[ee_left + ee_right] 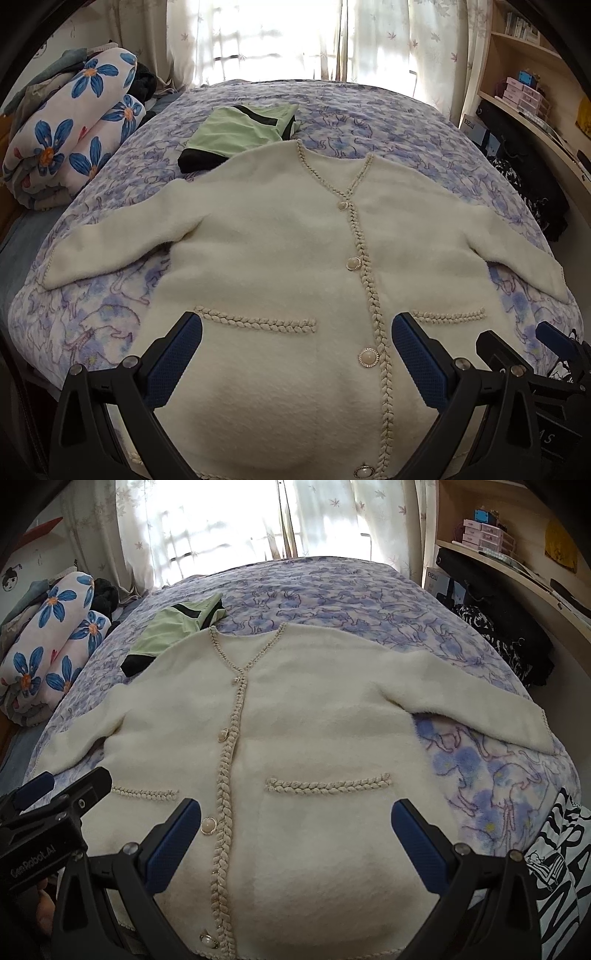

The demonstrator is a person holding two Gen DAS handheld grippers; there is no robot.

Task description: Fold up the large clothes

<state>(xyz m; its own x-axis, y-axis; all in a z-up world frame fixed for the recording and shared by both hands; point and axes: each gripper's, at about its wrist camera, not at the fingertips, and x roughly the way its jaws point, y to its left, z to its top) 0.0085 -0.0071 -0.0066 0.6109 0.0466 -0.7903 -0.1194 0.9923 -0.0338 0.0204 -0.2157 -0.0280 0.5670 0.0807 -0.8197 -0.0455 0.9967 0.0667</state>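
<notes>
In the left wrist view, a cream, fluffy knitted cardigan (280,266) with braided rope-like trim and round pearl-like buttons is seen spread flat, front up and buttoned, on a bed covered by a soft lilac blanket printed with cat outlines (369,118); both sleeves are stretched out to the sides. The left claw (295,360), black-framed with blue textured pads, is held wide apart above the hem and grips nothing. A folded pale green and black garment (240,134) lies just beyond the collar, and a rolled quilt with blue flowers (74,129) is stacked at the left. In the right wrist view, the same cardigan (314,738) fills the bed, and the right claw (295,843) is likewise spread wide and empty over the lower front, with the left claw (51,794) seen just beside it.
</notes>
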